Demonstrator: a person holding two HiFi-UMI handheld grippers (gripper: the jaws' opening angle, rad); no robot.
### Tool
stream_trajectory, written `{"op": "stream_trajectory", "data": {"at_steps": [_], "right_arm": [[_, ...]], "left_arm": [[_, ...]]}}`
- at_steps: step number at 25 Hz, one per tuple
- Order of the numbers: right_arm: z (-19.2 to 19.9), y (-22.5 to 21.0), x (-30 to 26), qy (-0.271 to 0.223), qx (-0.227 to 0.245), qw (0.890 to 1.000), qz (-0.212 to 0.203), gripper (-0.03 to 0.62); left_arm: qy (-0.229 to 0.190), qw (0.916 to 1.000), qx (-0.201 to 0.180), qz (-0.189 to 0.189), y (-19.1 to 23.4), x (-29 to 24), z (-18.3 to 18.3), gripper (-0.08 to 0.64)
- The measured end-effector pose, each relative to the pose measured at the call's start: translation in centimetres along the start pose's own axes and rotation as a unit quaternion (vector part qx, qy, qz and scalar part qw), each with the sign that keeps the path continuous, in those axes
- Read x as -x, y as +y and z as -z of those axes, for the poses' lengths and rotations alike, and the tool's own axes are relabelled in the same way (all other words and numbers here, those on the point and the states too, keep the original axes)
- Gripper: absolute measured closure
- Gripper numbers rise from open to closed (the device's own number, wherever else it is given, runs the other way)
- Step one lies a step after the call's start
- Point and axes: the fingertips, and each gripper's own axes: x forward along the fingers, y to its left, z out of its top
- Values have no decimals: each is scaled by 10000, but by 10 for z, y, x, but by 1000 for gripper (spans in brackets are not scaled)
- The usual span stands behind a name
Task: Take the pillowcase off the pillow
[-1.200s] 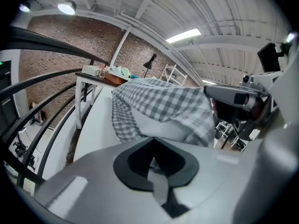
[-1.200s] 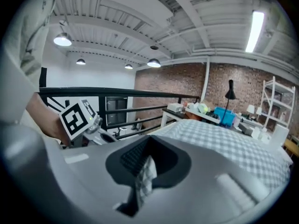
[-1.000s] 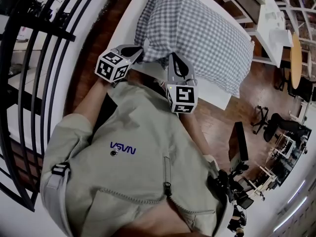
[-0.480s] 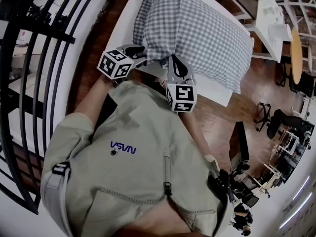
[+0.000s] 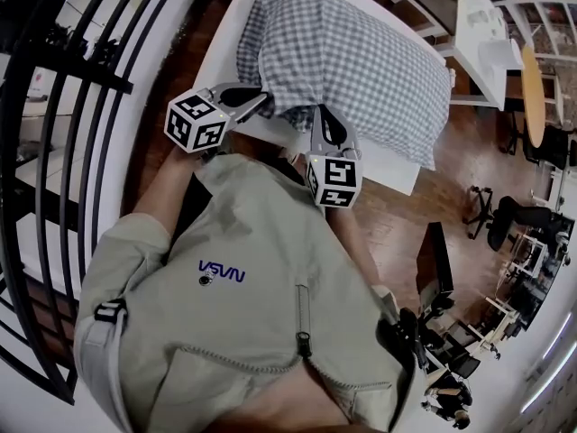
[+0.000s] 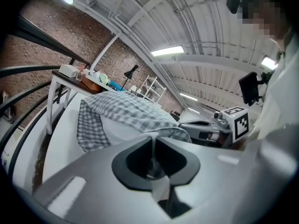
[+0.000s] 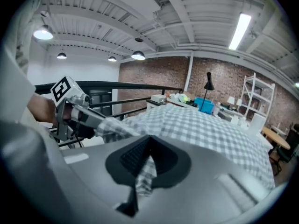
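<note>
A pillow in a grey-and-white checked pillowcase (image 5: 361, 52) lies on a white table (image 5: 225, 43). Its open end faces me. The pillowcase (image 6: 128, 108) is drawn back there, and the white pillow (image 6: 124, 133) shows in the opening. My left gripper (image 5: 260, 100) is at the near left corner. Its jaws have just been closing, and my left gripper (image 6: 153, 143) now pinches white pillow cloth. My right gripper (image 5: 323, 117) is at the near edge beside it. There my right gripper (image 7: 148, 146) is shut on a fold of the checked pillowcase (image 7: 210, 129).
A black metal railing (image 5: 81, 79) runs along the left. The person's torso in a light jacket (image 5: 252, 296) fills the lower head view. A second white table (image 5: 482, 43), a round wooden table (image 5: 532, 88) and office chairs (image 5: 505, 228) stand to the right on a wooden floor.
My left gripper has shifted a little left and upward, and the pillow's near left corner has risen with it. The right gripper has hardly moved.
</note>
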Motion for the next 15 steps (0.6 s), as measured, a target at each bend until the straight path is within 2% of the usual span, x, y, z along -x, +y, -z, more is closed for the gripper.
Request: {"op": "stream_trajectory", "data": {"at_steps": [3,6,9,12,15], "right_arm": [[0,-6,0,-4,-29,9999,111,588],[4,-26,5,47,-176,9985,520,588],[13,-63,16,142,-386,9937,1046,588],[23,-97,28,243,-382,9868,1552,588],[47,-114,27,539,-302,9827,1746,588]], "left_arm": [[-165,9994,289,4,7,6,-4,535],[-261,9982,514,-177,20,16,-3,545],[-351,9976,481,-341,27,30,-5,546],[-475,9969,411,-477,29,42,-8,546],[-372,9964,493,-586,38,44,6,546]]}}
